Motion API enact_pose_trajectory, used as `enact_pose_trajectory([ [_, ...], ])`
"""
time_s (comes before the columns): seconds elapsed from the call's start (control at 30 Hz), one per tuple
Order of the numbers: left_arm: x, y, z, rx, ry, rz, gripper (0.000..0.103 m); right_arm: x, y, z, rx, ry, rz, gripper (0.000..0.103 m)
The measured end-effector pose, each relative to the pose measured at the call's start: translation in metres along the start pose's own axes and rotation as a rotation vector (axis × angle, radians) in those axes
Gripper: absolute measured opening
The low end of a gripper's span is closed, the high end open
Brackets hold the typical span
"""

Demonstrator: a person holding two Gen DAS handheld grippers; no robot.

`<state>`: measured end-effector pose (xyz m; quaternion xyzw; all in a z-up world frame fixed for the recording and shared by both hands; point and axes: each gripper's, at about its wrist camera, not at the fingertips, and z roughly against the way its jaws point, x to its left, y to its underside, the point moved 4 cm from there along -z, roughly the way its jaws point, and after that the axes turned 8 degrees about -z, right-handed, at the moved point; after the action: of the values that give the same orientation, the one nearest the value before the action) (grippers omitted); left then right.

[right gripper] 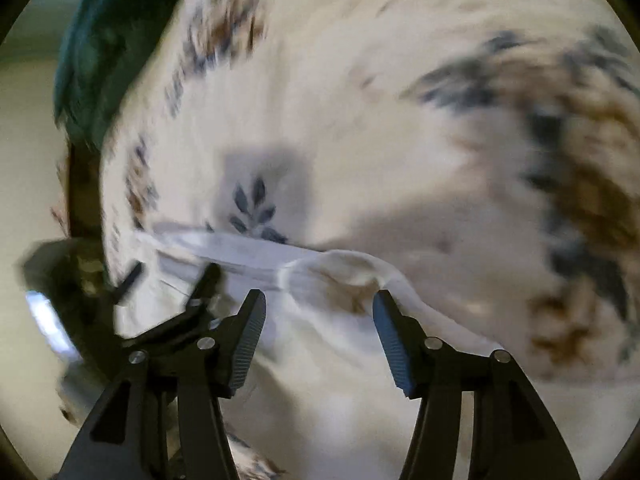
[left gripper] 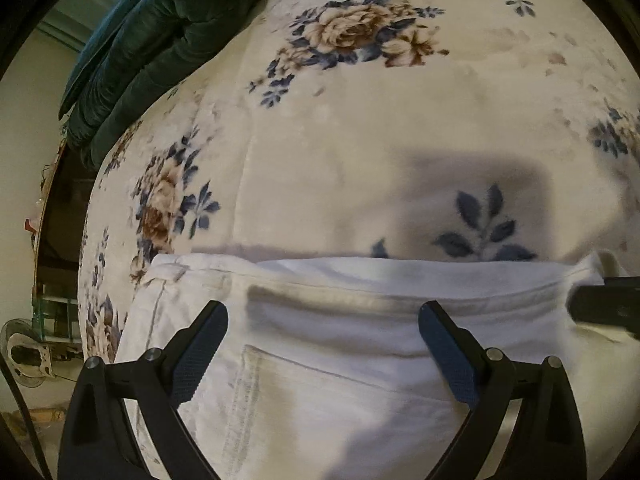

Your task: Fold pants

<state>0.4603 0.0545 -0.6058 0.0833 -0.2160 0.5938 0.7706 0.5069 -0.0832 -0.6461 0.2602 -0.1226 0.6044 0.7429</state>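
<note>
Plainly, the white pants (left gripper: 328,344) lie on a bed covered by a cream floral blanket (left gripper: 360,128), and the two wrist views show them quite differently.

From the left wrist the picture is sharp. The left gripper (left gripper: 323,322) hangs over the pants with its fingers (left gripper: 200,352) spread wide, nothing pinched between them, the blue ribbed pads well apart. Under them the cloth shows a seamed band and a stitched pocket, and the far edge of the garment runs straight across the blanket. At the right border a dark blurred bar, part of the right gripper (left gripper: 608,312), sits at the corner of the pants. A dark green quilted cushion (left gripper: 152,40) lies at the upper left, and past the bed's edge a fan (left gripper: 24,352) stands on the floor.

From the right wrist everything is smeared by motion. The right gripper (right gripper: 319,305) has its fingers (right gripper: 394,344) parted and released, with no cloth caught between the pads; the pants (right gripper: 320,360) lie below them, a rumpled raised corner just ahead of the tips. This view alone shows the left gripper (right gripper: 176,288) from outside, as a dark shape at the left, over the same garment. The blanket's flowers appear only as blurs.
</note>
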Motion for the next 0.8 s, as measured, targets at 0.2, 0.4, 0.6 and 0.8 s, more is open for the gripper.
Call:
enact_pose_trajectory([
  [0.2,0.008,0.006,-0.012,0.022,0.026,0.006,0.098,-0.046,-0.015,-0.001,0.029,-0.342,-0.327,0.012],
  [0.4,0.013,0.011,-0.010,0.030,0.034,0.020,0.098,-0.067,-0.011,-0.004,0.083,-0.350,-0.392,0.043],
  [0.6,0.012,0.016,-0.012,0.030,0.035,0.018,0.098,-0.042,0.010,0.069,-0.096,-0.021,-0.019,0.068],
  [0.8,0.011,0.022,-0.017,0.014,0.012,0.006,0.100,-0.076,0.030,0.048,0.009,0.025,0.002,0.007],
])
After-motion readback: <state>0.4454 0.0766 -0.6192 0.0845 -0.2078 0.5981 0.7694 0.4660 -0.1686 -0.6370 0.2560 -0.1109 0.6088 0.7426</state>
